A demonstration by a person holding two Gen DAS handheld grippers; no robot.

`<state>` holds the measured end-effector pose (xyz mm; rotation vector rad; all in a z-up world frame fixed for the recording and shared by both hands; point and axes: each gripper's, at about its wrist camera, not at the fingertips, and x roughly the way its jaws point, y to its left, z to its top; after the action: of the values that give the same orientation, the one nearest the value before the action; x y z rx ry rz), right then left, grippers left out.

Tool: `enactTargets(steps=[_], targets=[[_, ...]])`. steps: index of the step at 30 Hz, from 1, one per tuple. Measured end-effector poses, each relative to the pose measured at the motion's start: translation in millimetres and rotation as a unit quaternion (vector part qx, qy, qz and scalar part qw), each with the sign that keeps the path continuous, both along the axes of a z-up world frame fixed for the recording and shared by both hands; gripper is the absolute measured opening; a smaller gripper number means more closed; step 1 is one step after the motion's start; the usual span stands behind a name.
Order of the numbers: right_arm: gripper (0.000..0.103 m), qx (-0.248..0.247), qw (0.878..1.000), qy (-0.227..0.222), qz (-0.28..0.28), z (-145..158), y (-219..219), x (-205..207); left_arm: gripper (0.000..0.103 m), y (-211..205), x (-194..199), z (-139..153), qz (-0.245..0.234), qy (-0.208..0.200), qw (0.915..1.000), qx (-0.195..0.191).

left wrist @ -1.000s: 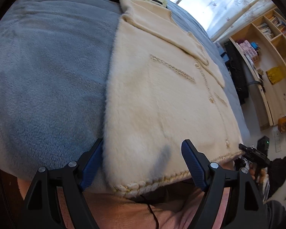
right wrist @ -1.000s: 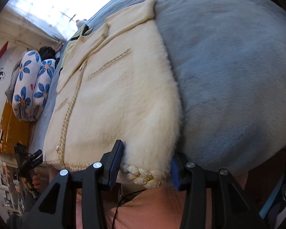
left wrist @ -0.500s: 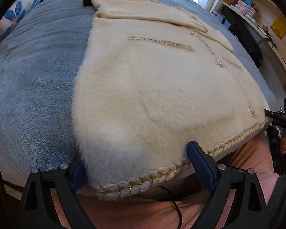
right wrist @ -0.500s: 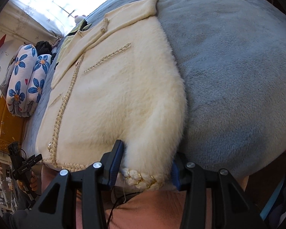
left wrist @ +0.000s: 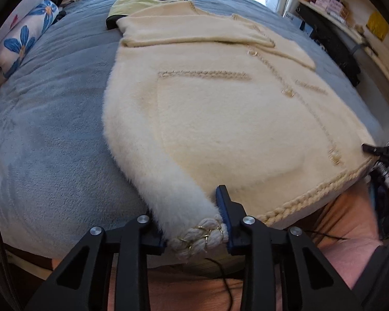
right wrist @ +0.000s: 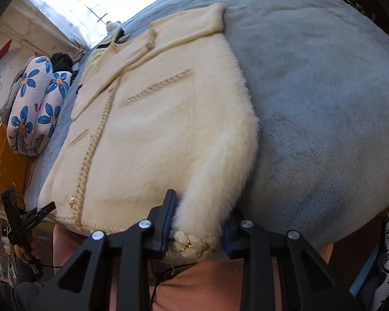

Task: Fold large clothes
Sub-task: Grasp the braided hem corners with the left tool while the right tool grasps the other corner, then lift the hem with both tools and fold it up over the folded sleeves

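Note:
A cream fluffy cardigan with braided trim lies front-up on a blue blanket, sleeves folded across the chest. My left gripper is shut on the cardigan's near left hem corner, bunching the braided edge between its blue pads. In the right wrist view the cardigan lies on the blanket, and my right gripper is shut on its near right hem corner.
A yellow-green garment lies beyond the cardigan's collar. Flowered pillows sit at the bed's left side. Shelves stand to the right. The person's pink-clad body is close against the bed's near edge.
My left gripper has closed from wide open onto the left hem corner and swung toward facing up the bed. My right gripper has tightened on the right hem corner.

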<state>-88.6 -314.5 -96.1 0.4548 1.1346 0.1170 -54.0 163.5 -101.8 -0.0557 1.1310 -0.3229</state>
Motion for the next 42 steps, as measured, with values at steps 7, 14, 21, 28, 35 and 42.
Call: enactTargets(steps=[7,14,21,28,35,42], targets=[[0.029,0.059,0.997,-0.05,0.011,30,5,13,0.029,20,8,27,0.053,-0.006,0.9843,-0.169],[0.028,0.11,0.987,-0.116,0.014,79,5,61,0.029,15,36,70,0.099,-0.058,0.9668,-0.229],[0.028,0.12,0.983,-0.138,-0.033,110,-11,142,0.028,31,122,102,0.153,-0.087,0.957,-0.231],[0.028,0.122,0.981,-0.116,-0.093,97,-38,245,0.028,39,236,99,0.185,-0.074,0.9613,-0.19],[0.046,0.123,0.982,-0.036,-0.137,27,-56,321,0.046,43,331,25,0.218,0.027,0.957,-0.19],[0.046,0.039,0.994,-0.039,-0.097,21,-52,331,0.067,29,352,3,0.187,0.03,0.9738,-0.126]])
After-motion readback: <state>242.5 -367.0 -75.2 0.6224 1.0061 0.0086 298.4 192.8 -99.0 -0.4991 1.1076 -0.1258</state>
